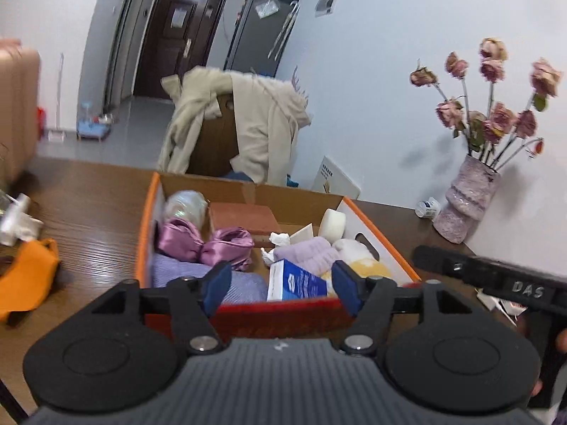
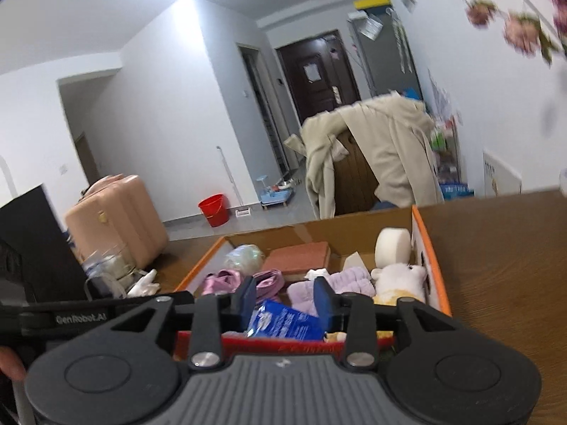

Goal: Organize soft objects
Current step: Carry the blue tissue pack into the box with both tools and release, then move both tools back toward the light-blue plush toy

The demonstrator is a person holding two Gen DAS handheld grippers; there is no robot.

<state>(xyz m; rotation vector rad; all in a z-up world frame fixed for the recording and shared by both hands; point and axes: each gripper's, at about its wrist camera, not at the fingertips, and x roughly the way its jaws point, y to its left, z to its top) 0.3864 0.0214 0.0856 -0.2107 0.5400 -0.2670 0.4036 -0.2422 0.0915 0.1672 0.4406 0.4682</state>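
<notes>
The soft things sit packed in an orange-edged cardboard box (image 1: 381, 233) on the brown counter (image 1: 92, 212): a pink satin piece (image 1: 205, 244) bunched toward the left side, a ribbed lilac cloth (image 1: 212, 283) under it at the near left corner, a fluffy lilac towel (image 1: 308, 253) in the middle, and a white and yellow plush toy (image 2: 400, 278) against the right wall. Among them lie firmer items, namely a blue tissue pack (image 1: 301, 281) at the near edge, a white roll (image 1: 333, 223), a flat reddish-brown box (image 1: 244, 217) and a clear crinkled bundle (image 1: 186, 205) at the back. The cloth pieces look light and limp, so they would likely sag and trail when lifted; a pinch on a raised fold or bunched ridge should hold better than a flat patch. The satin looks slick and may slide out of a shallow pinch (a deeper bite on its gathered middle seems safer). The plush toy looks squashy and light, and its body offers more to grasp than a thin ear or limb. The left gripper (image 1: 280, 292) hangs over the near rim of the box with its jaws spread wide and nothing between them. The right gripper (image 2: 285, 297) is beside it, its jaws partly apart and also empty, with the tissue pack showing behind the gap. Farther out on the counter stand a vase of faded pink flowers (image 1: 467, 202) near the wall and an orange cloth (image 1: 24, 276) off to the left.
</notes>
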